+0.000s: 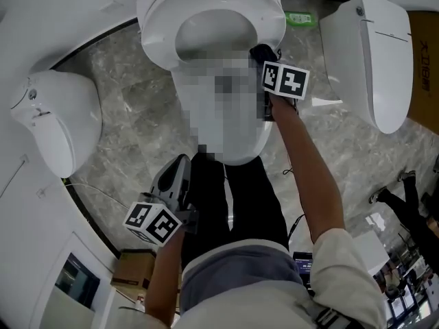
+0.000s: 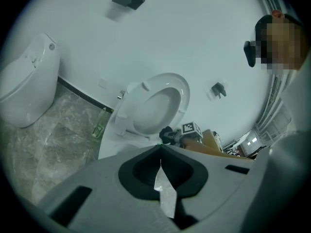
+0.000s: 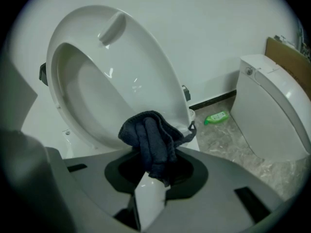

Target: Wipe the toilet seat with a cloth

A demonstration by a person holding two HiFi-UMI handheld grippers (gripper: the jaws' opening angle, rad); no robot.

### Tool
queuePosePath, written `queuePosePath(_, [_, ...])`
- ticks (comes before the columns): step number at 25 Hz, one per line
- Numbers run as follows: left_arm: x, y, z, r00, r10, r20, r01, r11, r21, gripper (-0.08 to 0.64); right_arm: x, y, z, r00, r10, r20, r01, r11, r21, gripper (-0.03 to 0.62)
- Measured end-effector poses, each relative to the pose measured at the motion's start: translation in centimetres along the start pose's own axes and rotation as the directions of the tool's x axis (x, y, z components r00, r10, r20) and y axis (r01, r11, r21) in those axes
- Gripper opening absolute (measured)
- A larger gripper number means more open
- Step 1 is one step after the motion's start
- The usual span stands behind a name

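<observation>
Dark navy cloth (image 3: 150,140) is bunched between the jaws of the right gripper (image 3: 151,176), which are clamped on it, its loose folds spilling out past the tips. In the head view this gripper (image 1: 264,52) reaches to the right-hand edge of the white toilet seat (image 1: 206,5), which is tipped up towards the wall. The cloth (image 1: 263,49) sits at that rim; whether it touches cannot be told. The left gripper (image 1: 180,163) hangs low and well apart from the toilet. Its own view shows its jaws pressed together with nothing between them (image 2: 160,154). Grey marbled floor (image 1: 130,115) surrounds the toilet. A second toilet (image 1: 384,53) stands to the right and a third (image 1: 55,115) to the left. A green bottle (image 3: 216,117) lies on the floor by the wall.
</observation>
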State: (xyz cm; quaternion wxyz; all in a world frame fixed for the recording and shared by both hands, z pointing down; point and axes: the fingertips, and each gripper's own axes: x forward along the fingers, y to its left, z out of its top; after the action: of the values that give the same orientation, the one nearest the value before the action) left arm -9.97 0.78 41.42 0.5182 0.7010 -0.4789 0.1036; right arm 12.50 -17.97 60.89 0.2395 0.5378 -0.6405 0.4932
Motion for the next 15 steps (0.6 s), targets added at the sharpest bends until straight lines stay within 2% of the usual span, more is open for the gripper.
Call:
queuePosePath(8, [-1.6, -2.2, 1.4, 1.000, -0.022, 0.018, 0.022, 1.000, 0.021, 0.009, -3.7, 0.8, 3.9, 0.999, -0.036, 0.017, 0.038, 0.995, -0.093, 0.095])
queuePosePath(15, [-3.0, -3.5, 2.3, 0.999, -0.041, 0.023, 0.040, 0.998, 0.041, 0.009, -7.1, 3.5, 6.9, 0.997, -0.065, 0.039, 0.072, 0.973, -0.218, 0.095])
